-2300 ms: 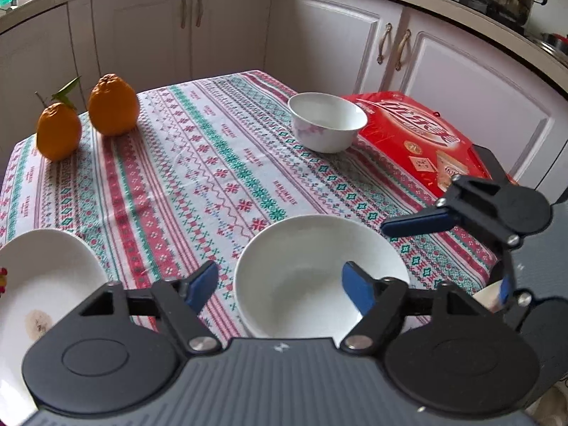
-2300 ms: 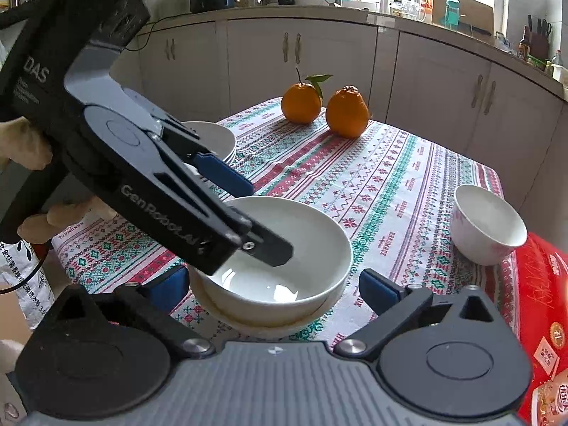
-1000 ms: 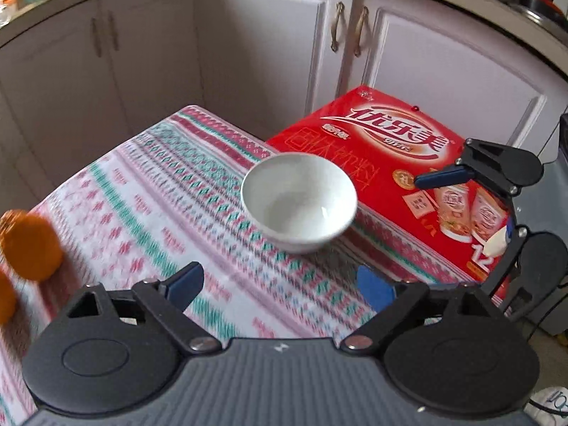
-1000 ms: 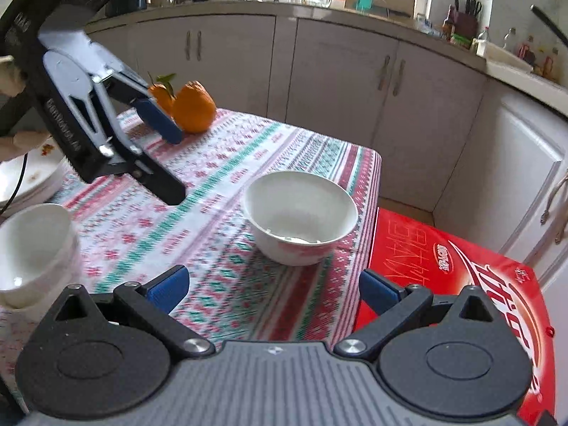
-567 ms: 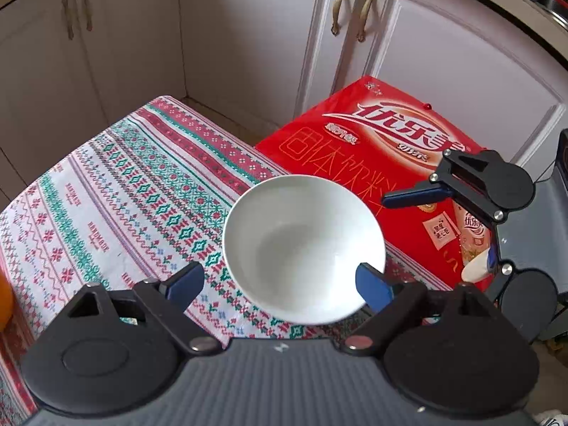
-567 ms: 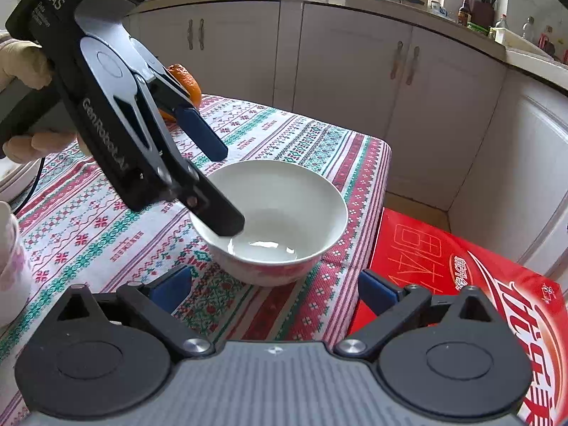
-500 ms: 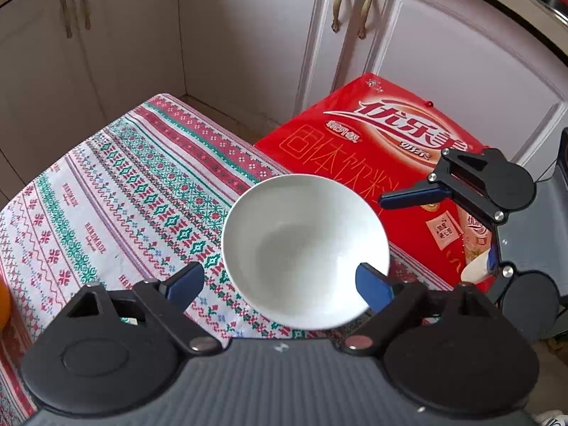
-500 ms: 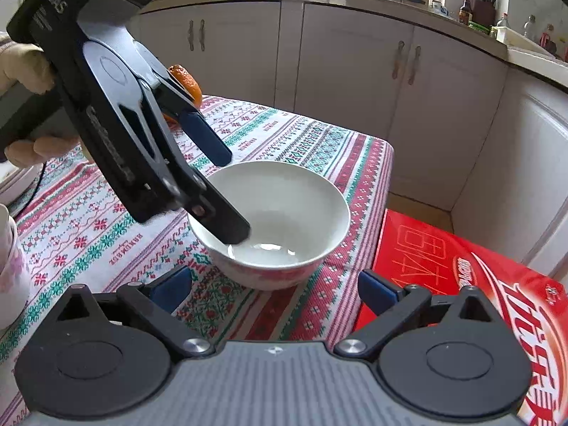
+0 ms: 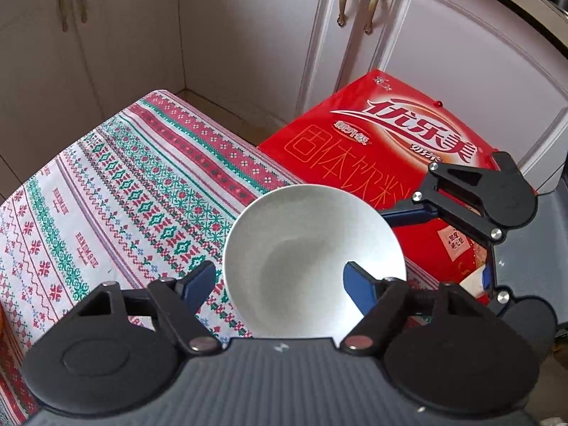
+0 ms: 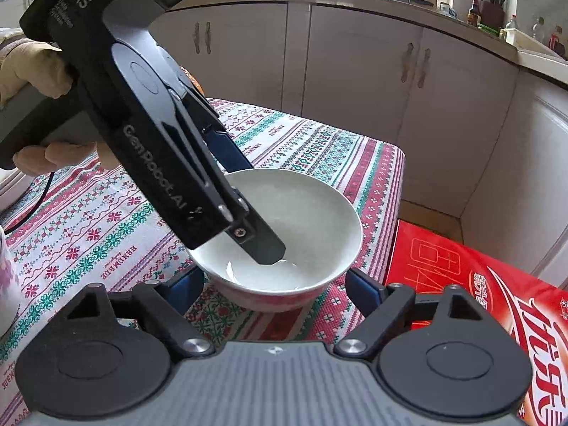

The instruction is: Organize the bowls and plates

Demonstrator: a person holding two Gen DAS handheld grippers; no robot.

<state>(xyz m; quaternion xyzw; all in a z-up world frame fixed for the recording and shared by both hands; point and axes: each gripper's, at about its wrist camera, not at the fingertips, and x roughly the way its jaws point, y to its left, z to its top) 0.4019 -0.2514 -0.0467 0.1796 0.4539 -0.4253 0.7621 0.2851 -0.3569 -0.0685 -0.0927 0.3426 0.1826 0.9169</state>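
A white bowl (image 9: pixel 312 248) with a red pattern low on its outside (image 10: pixel 301 223) stands on the patterned tablecloth near the table's corner. My left gripper (image 9: pixel 280 284) is open and straddles the bowl's near rim: one finger is inside the bowl, the other outside it. In the right wrist view the left gripper (image 10: pixel 245 198) reaches down into the bowl from the upper left. My right gripper (image 10: pixel 275 289) is open, its fingers on either side of the bowl's base. It shows at the right in the left wrist view (image 9: pixel 451 191).
A red drinks carton (image 9: pixel 390 142) lies beside the table corner, below the tabletop (image 10: pixel 497 284). White cabinet doors (image 10: pixel 355 88) stand behind the table. The edge of another bowl (image 10: pixel 5 277) shows at far left. The tablecloth (image 9: pixel 106 195) stretches to the left.
Both grippers swung from the stacked bowls to this single bowl and closed in on it. In the last half second my left gripper lowered, one finger now inside the bowl.
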